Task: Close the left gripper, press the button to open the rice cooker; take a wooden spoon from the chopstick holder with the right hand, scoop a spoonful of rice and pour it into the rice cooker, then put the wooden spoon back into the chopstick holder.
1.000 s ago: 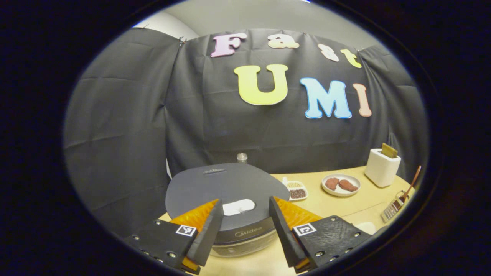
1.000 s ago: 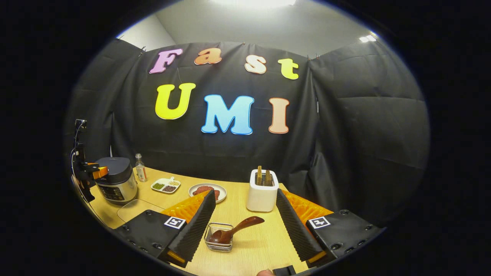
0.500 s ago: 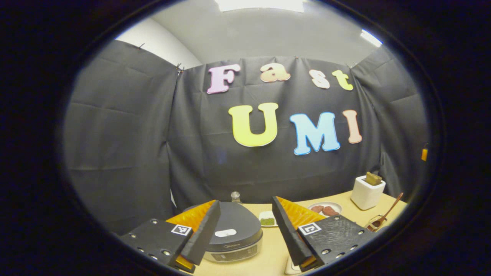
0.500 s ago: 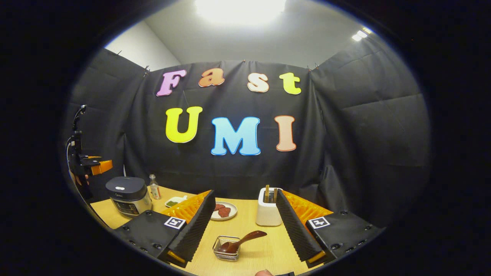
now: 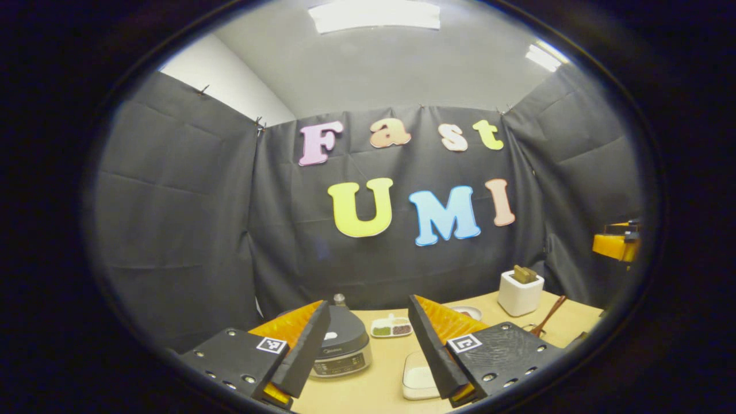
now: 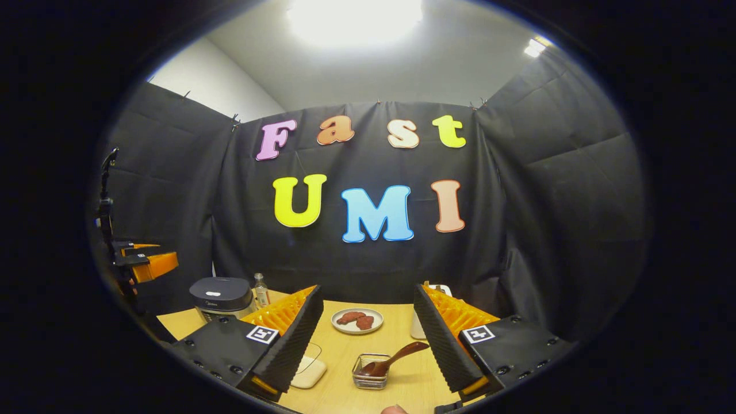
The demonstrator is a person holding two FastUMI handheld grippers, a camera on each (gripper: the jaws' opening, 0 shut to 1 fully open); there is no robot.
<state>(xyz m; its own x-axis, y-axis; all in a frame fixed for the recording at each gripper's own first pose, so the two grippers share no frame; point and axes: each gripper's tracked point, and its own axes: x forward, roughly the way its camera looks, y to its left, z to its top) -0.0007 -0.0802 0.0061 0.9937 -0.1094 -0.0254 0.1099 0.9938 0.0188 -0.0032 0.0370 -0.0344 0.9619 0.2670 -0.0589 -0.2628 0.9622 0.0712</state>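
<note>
Wooden and pale, the desk [image 6: 345, 351] carries everything we see. In the left gripper view the left tongs [image 5: 365, 351] stand wide apart and grip nothing, raised above the desk; between their fingers and farther off sits the rice cooker [image 5: 344, 345], its dark lid down and the pale button [image 5: 330, 336] on top. Just beyond it stands a small bottle [image 5: 340, 299], and to its right a divided dish of grains [image 5: 391, 328]. A white container [image 5: 418, 376] lies on the desk near the right finger.

In the right gripper view the right tongs [image 6: 368, 339] are likewise spread open and empty. Ahead of them — low on the desk — sits the wire chopstick holder [image 6: 371, 379] with the wooden spoon [image 6: 394, 359] leaning in it, handle tilted up to the right. Behind lies a plate [image 6: 356, 320] with two reddish pieces (we cannot tell what they are), and a white toaster [image 6: 418, 328] is partly hidden by the right finger. At the far left the rice cooker stands shut, with the left tongs held high beside it.
</note>
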